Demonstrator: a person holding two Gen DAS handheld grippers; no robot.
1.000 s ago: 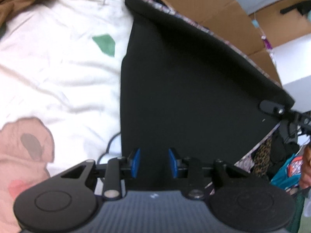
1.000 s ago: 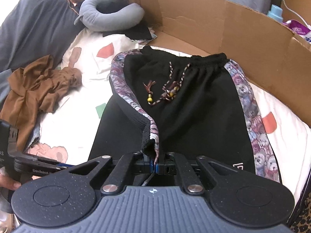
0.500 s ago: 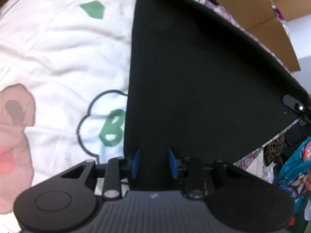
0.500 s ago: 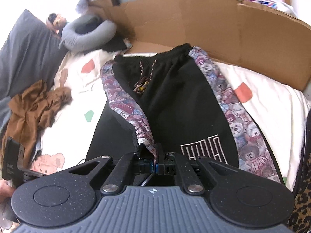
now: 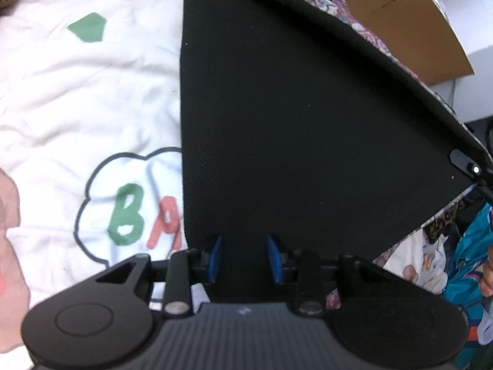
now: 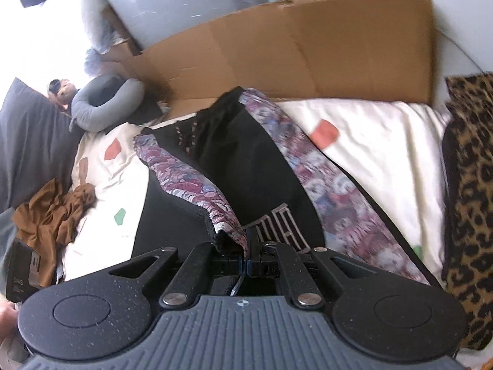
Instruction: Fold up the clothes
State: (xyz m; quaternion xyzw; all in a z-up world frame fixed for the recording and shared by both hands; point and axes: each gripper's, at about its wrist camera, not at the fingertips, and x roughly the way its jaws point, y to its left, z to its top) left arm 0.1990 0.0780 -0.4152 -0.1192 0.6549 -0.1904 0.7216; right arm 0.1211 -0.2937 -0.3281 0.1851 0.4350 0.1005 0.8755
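bed sheet (image 6: 369, 129): white, cartoon-printed; carried everything, cardboard wall (image 6: 308, 52) along its far edge.
shorts (image 6: 246, 166): black drawstring pair with bear-print side stripes, flat on the sheet; waistband against the cardboard, hems toward the grippers. Long axis ran from the cardboard toward the camera.
folded flap (image 5: 292, 123): one leg of the shorts lifted into a taut black triangle, stretched between both grippers, above the sheet.
right gripper (image 6: 248, 265): jaws together, clamped on the hem corner of the striped edge; corner stood above the printed logo on the other leg, so well across the shorts.
left gripper (image 5: 243, 259): blue pads apart and widening; black fabric lay between them, but contact could not be told from this view.
key relation: the stripe far from the held corner lay to its right in the right wrist view, across the long axis. Right hand was nearer; judged it led the fold.
brown garment (image 6: 49, 212): crumpled left of the shorts, untouched.
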